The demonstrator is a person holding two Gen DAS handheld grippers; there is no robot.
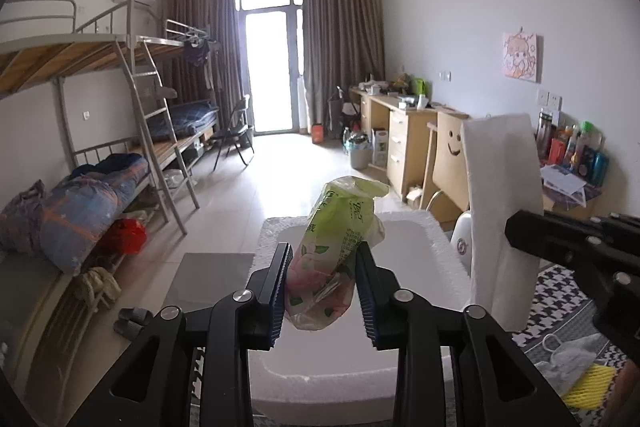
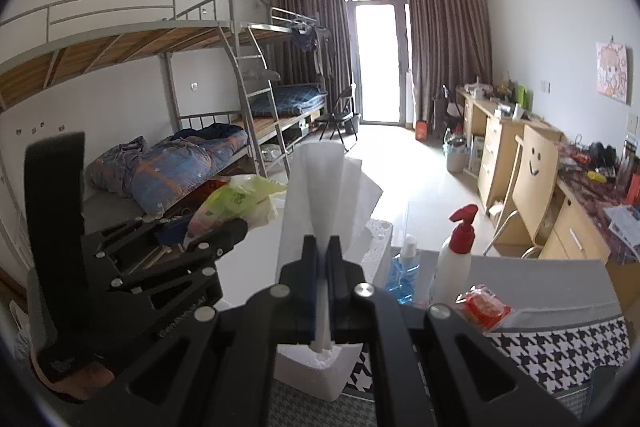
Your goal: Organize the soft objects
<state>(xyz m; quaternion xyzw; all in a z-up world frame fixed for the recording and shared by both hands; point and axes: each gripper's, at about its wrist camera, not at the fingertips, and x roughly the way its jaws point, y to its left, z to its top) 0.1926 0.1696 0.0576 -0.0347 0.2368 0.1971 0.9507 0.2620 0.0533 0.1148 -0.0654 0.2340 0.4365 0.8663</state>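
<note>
Tissue pack, green and pink plastic wrap, sits upright between the blue pads of our left gripper. Left wrist view: the jaws stand partly apart with both pads pressing the pack's sides, so it is held. The pack hangs over the open white foam box, above its near-middle. At the box's right edge a folded white foam sheet stands tall, with the right gripper's black body reaching in at it from the right. A yellow mesh piece lies on the houndstooth cloth by the lower right corner.

Right wrist view: our right gripper has its jaws all but together, clamped on the thin white foam sheet, which fans upward past the fingertips. The left gripper shows at left, carrying the tissue pack. A red-capped pump bottle, a blue bottle and a red packet stand right of the foam box's corner.
</note>
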